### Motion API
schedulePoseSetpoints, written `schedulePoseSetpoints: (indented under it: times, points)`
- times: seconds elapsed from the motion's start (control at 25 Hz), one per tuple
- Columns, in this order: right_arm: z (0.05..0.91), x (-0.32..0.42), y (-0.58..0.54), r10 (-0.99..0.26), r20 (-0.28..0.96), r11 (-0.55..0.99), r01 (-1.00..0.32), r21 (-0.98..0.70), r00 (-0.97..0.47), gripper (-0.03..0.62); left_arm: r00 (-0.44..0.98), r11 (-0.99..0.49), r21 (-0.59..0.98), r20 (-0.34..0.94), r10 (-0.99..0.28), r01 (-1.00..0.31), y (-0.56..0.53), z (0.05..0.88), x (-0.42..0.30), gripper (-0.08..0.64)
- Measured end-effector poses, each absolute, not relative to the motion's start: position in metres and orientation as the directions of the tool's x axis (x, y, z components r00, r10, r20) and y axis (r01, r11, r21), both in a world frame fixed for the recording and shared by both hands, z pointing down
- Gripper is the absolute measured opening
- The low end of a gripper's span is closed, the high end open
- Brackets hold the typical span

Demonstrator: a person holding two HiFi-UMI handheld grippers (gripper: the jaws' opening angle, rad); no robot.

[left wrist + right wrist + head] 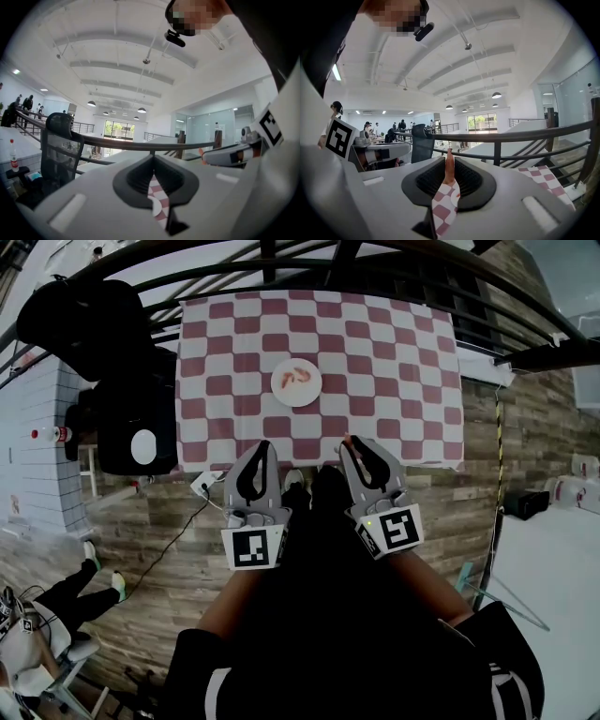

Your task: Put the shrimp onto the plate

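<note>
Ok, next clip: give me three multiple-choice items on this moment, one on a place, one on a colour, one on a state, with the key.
1. Where does the white plate stand?
A. on the tablecloth
B. on the floor
C. on a shelf

2. What colours are the tablecloth's checks?
A. blue and white
B. red and white
C. green and yellow

3. How is the right gripper?
A. open and empty
B. shut on the plate
C. shut on a shrimp

Key:
1 A: the head view shows the plate resting near the cloth's middle.
2 B: the squares alternate red and white.
3 C: the right gripper view shows an orange shrimp pinched between its jaws.
</note>
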State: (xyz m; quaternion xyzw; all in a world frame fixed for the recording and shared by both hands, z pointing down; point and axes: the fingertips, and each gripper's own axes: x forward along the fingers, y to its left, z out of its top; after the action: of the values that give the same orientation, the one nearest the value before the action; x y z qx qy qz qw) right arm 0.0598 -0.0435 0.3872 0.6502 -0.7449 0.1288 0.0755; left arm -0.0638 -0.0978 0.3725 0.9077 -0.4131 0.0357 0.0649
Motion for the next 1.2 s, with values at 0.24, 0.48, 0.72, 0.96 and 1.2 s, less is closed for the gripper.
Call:
schedulePoseSetpoints:
  times: [0.24,0.48,0.72,0.96,1.2]
  points:
    - [0.387,0.063,-0.055,-0.934,0.292,0.183,-0.978,-0.102,-0.205,0.06,0.604,-0.602,0.072,0.178,-0.777,-0.796,-0.098,0.383,-0.065,0.006]
    - [0.402,0.087,-0.092,-0.912,0.312,0.242,-0.963,-0.119,-0.268,0.06,0.544,-0.529,0.13,0.159,-0.824,-0.839,-0.121,0.384,-0.059,0.006]
    - [0.432,0.09,-0.125,-0.859,0.365,0.332,-0.933,-0.136,-0.359,0.06,0.5,-0.486,0.119,0.17,-0.849,-0.866,-0.141,0.389,-0.045,0.007]
    - [0.464,0.082,-0.155,-0.795,0.419,0.437,-0.893,-0.107,-0.439,0.06,0.477,-0.479,0.043,0.199,-0.856,-0.877,-0.152,0.399,-0.024,0.006]
    - [0.492,0.08,-0.18,-0.735,0.474,0.491,-0.863,-0.12,-0.485,0.06,0.452,-0.453,0.051,0.228,-0.862,-0.89,-0.168,0.421,-0.016,0.006]
